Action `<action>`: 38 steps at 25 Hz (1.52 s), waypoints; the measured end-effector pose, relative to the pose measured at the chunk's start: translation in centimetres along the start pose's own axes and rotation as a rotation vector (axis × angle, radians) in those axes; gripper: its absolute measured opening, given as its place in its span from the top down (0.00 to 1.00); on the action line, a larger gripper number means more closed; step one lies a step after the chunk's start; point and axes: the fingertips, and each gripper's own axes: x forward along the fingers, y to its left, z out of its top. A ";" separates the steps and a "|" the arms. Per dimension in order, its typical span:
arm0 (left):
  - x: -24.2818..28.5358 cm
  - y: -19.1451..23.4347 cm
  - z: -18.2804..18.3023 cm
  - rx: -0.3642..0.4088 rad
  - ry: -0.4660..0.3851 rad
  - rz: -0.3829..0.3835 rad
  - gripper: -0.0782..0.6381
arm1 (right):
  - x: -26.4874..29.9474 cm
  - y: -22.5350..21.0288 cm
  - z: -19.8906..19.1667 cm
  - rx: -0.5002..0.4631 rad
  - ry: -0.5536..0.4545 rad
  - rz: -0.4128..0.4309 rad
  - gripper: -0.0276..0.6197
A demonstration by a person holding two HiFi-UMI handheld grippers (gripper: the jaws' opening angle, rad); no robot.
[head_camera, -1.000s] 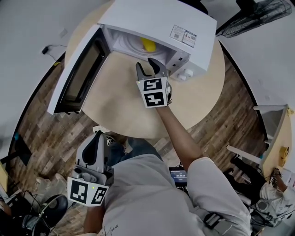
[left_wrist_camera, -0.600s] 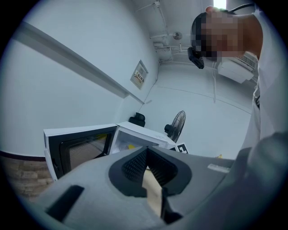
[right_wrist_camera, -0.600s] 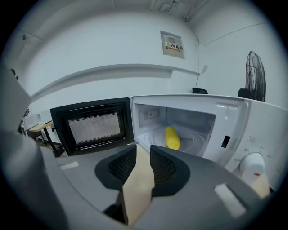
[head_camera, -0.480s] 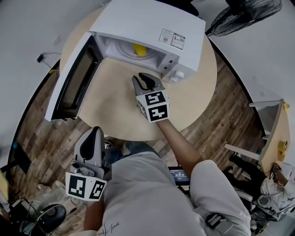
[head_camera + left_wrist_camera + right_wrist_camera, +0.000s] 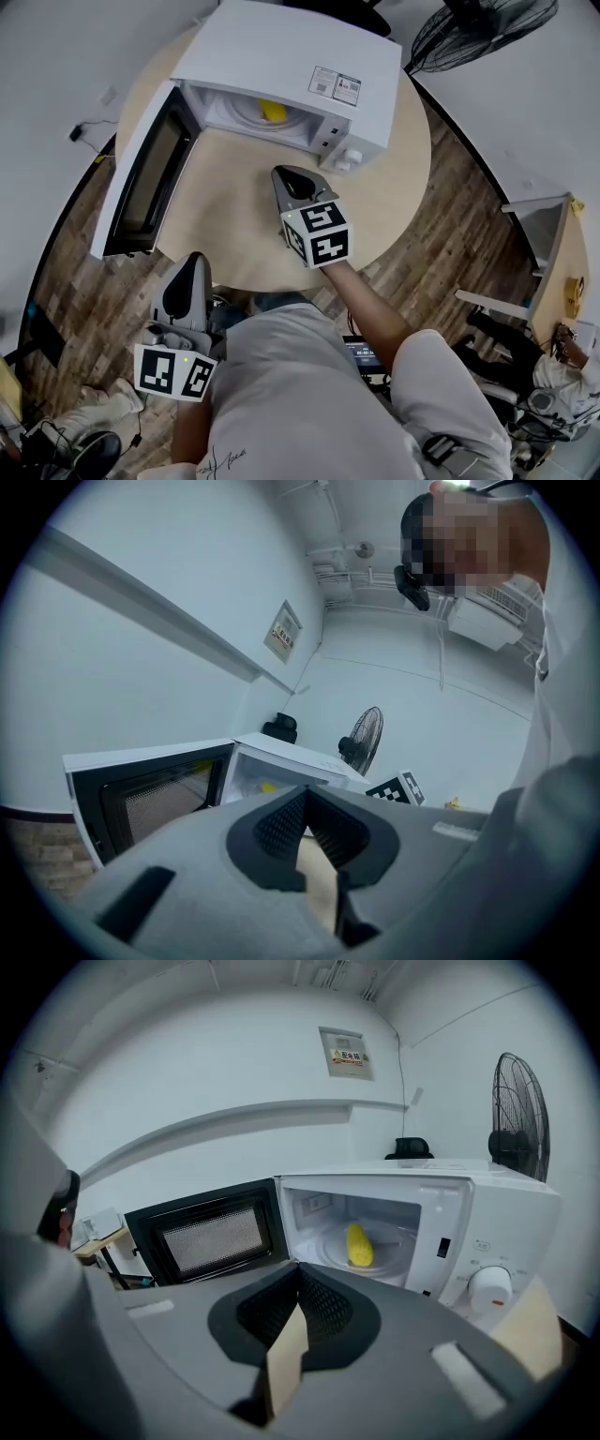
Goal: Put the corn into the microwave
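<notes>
Corn [image 5: 359, 1244] sits inside the microwave [image 5: 281, 56], so placing looks done; right gripper [image 5: 292, 176] and left gripper [image 5: 194, 262] jaws together, empty; next I'd push the open door [image 5: 141, 187] closed.

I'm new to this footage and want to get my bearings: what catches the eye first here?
A white microwave stands on the round table, its door wide open to the left in the head view. A yellow corn cob lies inside it. The right gripper hangs over the table in front of the opening, shut and empty.
</notes>
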 end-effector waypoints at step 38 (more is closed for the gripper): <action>-0.7 1.8 -1.4 0.019 0.048 0.077 0.90 | -11.8 2.4 0.9 0.049 -0.047 0.103 0.94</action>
